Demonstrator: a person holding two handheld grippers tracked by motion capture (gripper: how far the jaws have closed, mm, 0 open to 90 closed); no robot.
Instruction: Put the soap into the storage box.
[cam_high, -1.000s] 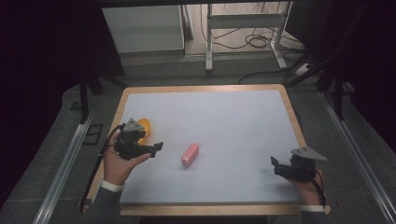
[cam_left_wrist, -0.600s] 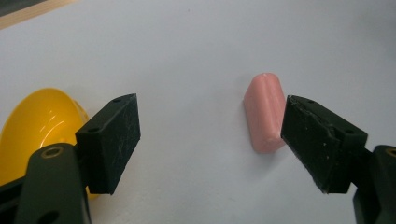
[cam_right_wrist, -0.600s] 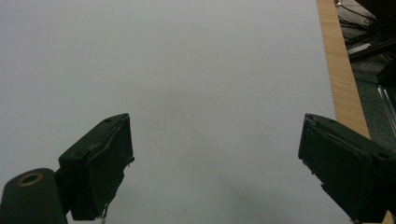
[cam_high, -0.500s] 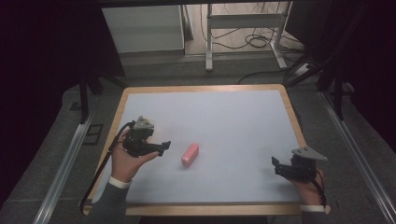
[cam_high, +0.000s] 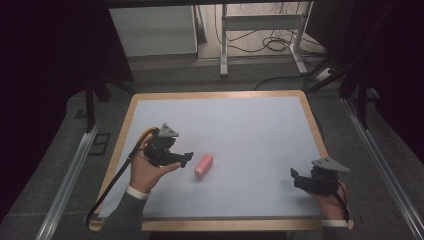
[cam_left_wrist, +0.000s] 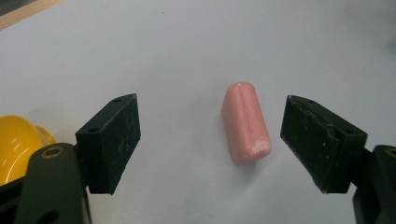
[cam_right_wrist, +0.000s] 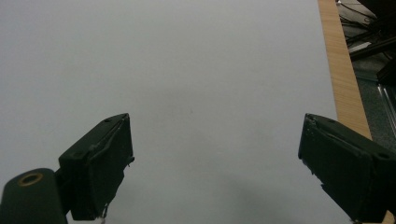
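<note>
My left gripper (cam_high: 186, 159) has slid right from the yellow object (cam_left_wrist: 16, 142), jaws spread, nearly bracketing the pink block (cam_high: 203, 165) at frame centre; right gripper (cam_high: 296, 178) idles released.

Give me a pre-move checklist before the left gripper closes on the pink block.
1. Left gripper open: ok.
2. Pink block lies between the jaws: ok, though nearer the right-hand jaw in the left gripper view.
3. Block lying flat on the white table surface, untouched: ok.
4. Yellow object apart from the block: ok.
5. Right gripper open, far from the block: ok.
6. Jaws low enough to grip: cannot tell.
</note>
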